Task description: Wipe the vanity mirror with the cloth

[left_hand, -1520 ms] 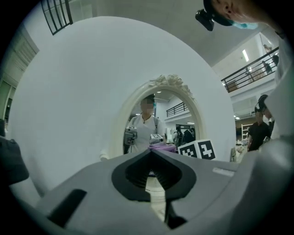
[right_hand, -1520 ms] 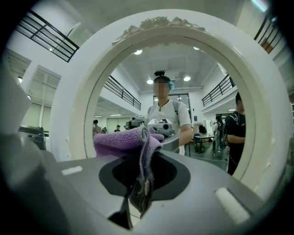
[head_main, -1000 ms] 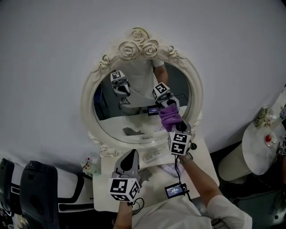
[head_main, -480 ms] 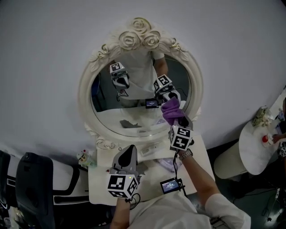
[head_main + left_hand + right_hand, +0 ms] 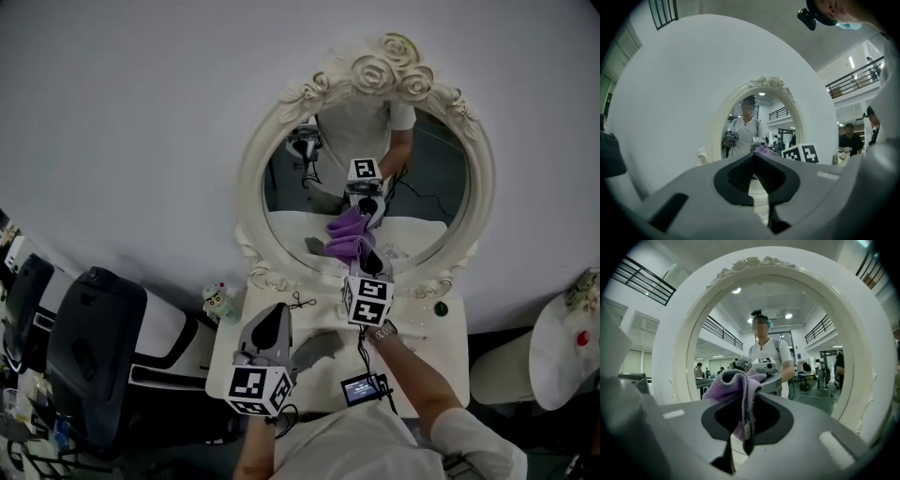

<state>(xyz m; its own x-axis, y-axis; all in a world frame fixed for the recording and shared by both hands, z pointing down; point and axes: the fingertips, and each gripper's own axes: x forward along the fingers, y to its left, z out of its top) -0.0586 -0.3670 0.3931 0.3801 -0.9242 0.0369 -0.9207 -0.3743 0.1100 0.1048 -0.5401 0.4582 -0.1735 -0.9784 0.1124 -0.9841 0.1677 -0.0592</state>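
Observation:
The oval vanity mirror [image 5: 427, 178] in its cream rose-carved frame [image 5: 249, 192] stands against the wall at the back of the white table. My right gripper [image 5: 363, 255] is shut on a purple cloth [image 5: 349, 239] and holds it against the lower middle of the glass. In the right gripper view the cloth [image 5: 735, 384] bunches up between the jaws, with the frame [image 5: 670, 357] all around. My left gripper [image 5: 278, 317] hovers low over the table, left of the right one; it is shut and holds nothing. In the left gripper view it [image 5: 753, 157] points at the mirror [image 5: 757, 119].
The white vanity table [image 5: 441, 349] carries a small green thing [image 5: 441, 307] and a figurine [image 5: 217, 301] at its left corner. A black chair [image 5: 94, 347] stands at the left and a round white side table [image 5: 562, 349] at the right. A small screen [image 5: 362, 387] hangs by my right wrist.
The right gripper has slid the cloth leftward across the glass, from the right side to the lower middle. The head view has swung left. The left gripper stays low over the table.

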